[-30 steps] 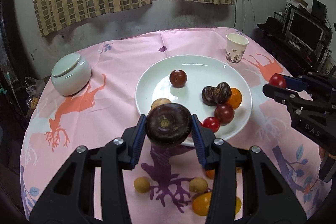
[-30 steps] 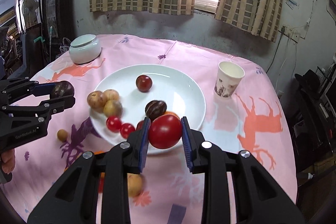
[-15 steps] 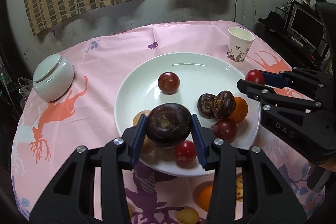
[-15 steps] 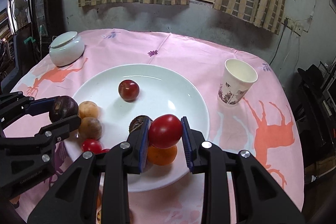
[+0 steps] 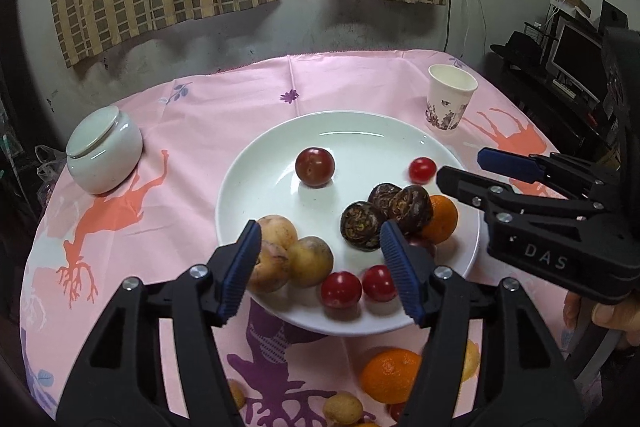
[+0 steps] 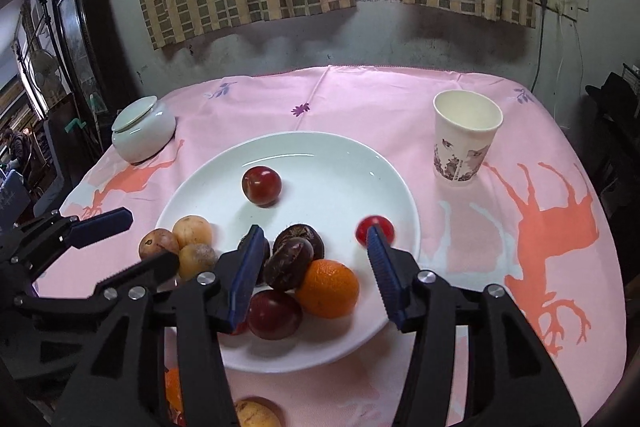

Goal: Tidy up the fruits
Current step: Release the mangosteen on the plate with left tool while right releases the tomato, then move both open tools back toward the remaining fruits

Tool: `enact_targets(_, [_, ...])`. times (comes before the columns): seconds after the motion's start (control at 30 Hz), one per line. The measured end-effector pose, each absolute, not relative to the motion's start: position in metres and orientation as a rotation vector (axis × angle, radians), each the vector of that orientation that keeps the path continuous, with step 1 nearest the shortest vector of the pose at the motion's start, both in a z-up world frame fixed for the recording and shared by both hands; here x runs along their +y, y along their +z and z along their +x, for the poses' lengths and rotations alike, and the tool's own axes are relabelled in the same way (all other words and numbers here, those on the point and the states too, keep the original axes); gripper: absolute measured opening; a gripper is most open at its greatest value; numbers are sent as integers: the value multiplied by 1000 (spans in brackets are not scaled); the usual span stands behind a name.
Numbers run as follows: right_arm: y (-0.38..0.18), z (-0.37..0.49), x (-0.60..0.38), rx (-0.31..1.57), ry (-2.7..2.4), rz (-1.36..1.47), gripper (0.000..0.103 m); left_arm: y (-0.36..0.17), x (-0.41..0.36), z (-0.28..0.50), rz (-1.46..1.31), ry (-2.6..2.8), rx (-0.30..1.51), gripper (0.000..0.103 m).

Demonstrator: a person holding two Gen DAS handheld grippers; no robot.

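Note:
The white plate (image 5: pixel 360 143) (image 6: pixel 320 163) holds a plum (image 5: pixel 315 166) (image 6: pixel 261 185), an orange (image 5: pixel 442 219) (image 6: pixel 327 287), tan fruits (image 5: pixel 276 235), small tomatoes (image 5: pixel 341 289) and dark wrinkled fruits. My left gripper (image 5: pixel 320 267) (image 6: pixel 150 239) hangs over the plate's near rim, its jaws opening with nothing pressed between them. A dark purple fruit (image 5: pixel 362 231) lies on the plate just beyond it, beside two like it. My right gripper (image 6: pixel 316 259) (image 5: pixel 462 166) is also opening and grips nothing. A blurred red tomato (image 6: pixel 374 229) (image 5: pixel 422 170) sits on the plate by its right finger.
A paper cup (image 5: pixel 450 99) (image 6: pixel 466 135) stands right of the plate and a white lidded jar (image 5: pixel 103 151) (image 6: pixel 142 135) left of it. An orange (image 5: pixel 390 375) and small tan fruits (image 5: pixel 343 409) (image 6: pixel 256 413) lie on the pink cloth in front.
Both grippers moved forward over the plate and opened. The dark purple fruit left the left jaws and the red tomato left the right jaws; both now lie on the plate.

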State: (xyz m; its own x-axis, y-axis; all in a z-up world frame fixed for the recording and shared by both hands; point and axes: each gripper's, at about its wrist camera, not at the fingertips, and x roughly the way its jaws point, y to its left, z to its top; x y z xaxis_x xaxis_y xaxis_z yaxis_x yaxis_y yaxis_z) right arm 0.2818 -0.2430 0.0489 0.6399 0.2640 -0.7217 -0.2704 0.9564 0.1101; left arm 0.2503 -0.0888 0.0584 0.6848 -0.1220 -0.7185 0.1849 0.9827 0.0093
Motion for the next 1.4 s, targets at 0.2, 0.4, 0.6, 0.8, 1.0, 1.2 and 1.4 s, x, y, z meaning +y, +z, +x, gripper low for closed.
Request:
enact_targets(0.2, [60, 248, -266, 825, 282, 29, 54, 67, -65, 226, 68, -139, 788, 70])
enact_targets(0.4, [67, 196, -273, 803, 280, 38, 67, 69, -37, 194, 104, -50, 749, 85])
enact_targets(0.6, [52, 156, -272, 841, 239, 38, 67, 59, -19, 165, 97, -26, 763, 86])
enact_targets(0.8, [33, 131, -270, 862, 206, 61, 67, 47, -13, 143, 76, -17, 775, 89])
enact_targets(1.0, [19, 121, -276, 843, 193, 110, 67, 27, -12, 134, 94, -1, 801, 89])
enact_targets(1.2, [4, 122, -279, 837, 172, 104, 67, 2, -2, 138, 93, 39, 839, 89])
enact_targets(1.4, [3, 118, -273, 833, 217, 67, 67, -15, 2, 143, 84, 62, 847, 89])
